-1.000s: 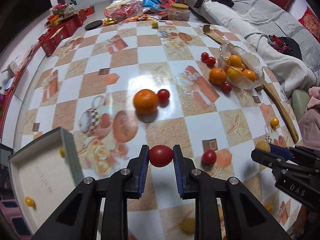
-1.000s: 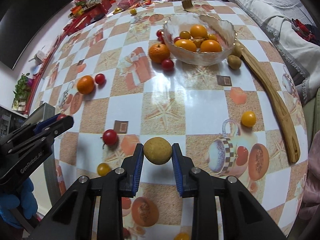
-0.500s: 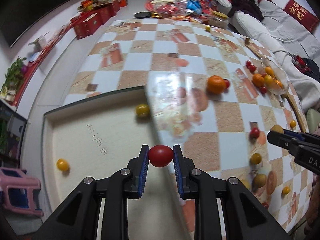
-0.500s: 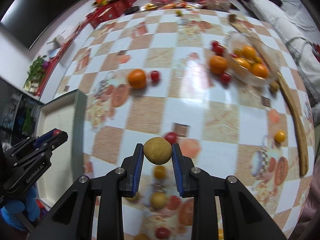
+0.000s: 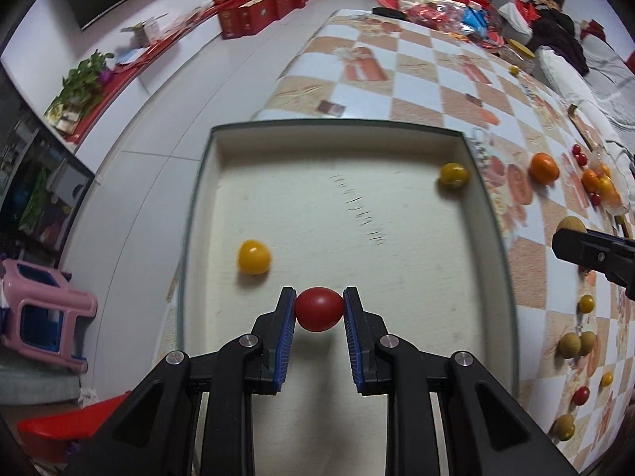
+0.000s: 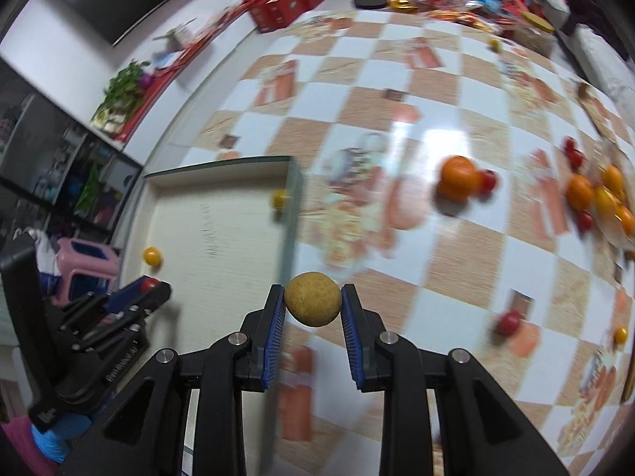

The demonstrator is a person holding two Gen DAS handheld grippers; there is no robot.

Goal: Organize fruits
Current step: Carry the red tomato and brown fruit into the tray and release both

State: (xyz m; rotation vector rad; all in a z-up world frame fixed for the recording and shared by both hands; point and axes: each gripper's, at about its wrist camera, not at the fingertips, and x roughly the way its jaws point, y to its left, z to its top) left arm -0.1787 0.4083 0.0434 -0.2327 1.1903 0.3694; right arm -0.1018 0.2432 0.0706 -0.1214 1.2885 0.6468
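My left gripper [image 5: 319, 309] is shut on a red cherry tomato [image 5: 318, 308] and holds it above the near part of a shallow cream box [image 5: 397, 277] with a green rim. Two yellow tomatoes [image 5: 254, 256] [image 5: 453, 174] lie in the box. My right gripper [image 6: 313, 304] is shut on a tan round fruit [image 6: 312, 304] above the table just right of the box's edge [image 6: 291, 214]. The left gripper with its tomato also shows in the right wrist view [image 6: 149, 285], and the right gripper in the left wrist view [image 5: 571, 234].
An orange [image 6: 456, 178] with a red tomato beside it lies mid-table. A glass bowl of oranges [image 6: 613, 202] stands at the far right. Small tomatoes and tan fruits [image 5: 573, 343] are scattered on the checkered tablecloth. A pink stool [image 5: 43, 317] stands on the floor at left.
Both grippers have swung left with their fruits. The left one now hangs over the box's inside; the right one has come close to the box's right edge.
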